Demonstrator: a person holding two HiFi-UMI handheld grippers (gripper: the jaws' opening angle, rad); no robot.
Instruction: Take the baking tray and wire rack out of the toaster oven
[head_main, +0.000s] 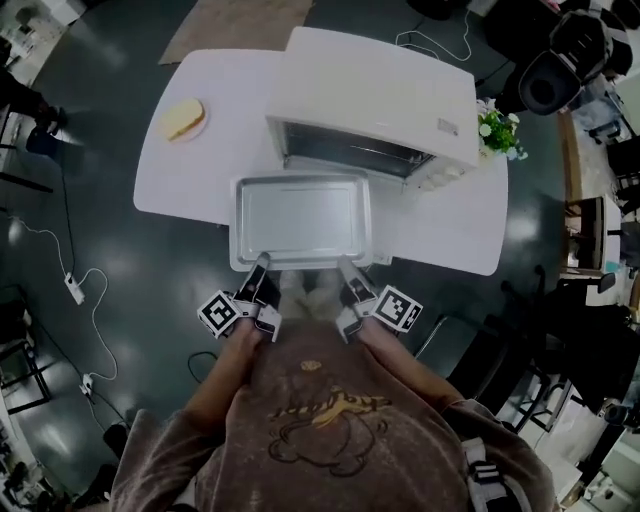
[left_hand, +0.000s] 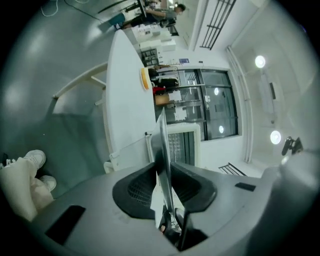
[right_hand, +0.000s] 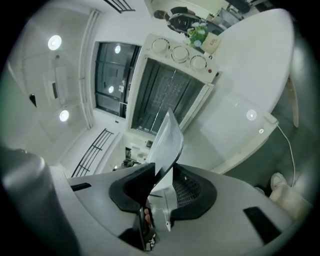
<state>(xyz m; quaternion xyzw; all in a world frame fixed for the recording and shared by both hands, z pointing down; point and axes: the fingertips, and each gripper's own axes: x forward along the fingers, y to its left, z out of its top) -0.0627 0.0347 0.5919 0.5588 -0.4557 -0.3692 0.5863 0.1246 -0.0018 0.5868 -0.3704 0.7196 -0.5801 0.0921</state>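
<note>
A silver baking tray (head_main: 300, 218) hangs level in front of the white toaster oven (head_main: 375, 105), whose door stands open. My left gripper (head_main: 262, 266) is shut on the tray's near rim at its left corner. My right gripper (head_main: 347, 268) is shut on the same rim at the right corner. In the left gripper view the tray (left_hand: 164, 150) shows edge-on between the black pads (left_hand: 137, 189). In the right gripper view the tray's rim (right_hand: 167, 140) runs between the pads, with the oven's mouth (right_hand: 167, 95) and the wire rack inside beyond.
The oven stands on a white table (head_main: 455, 225). A plate with a sandwich (head_main: 183, 119) lies at the table's far left, and a small potted plant (head_main: 498, 128) stands to the oven's right. Dark floor with cables (head_main: 80, 290) surrounds the table; chairs (head_main: 560, 60) at upper right.
</note>
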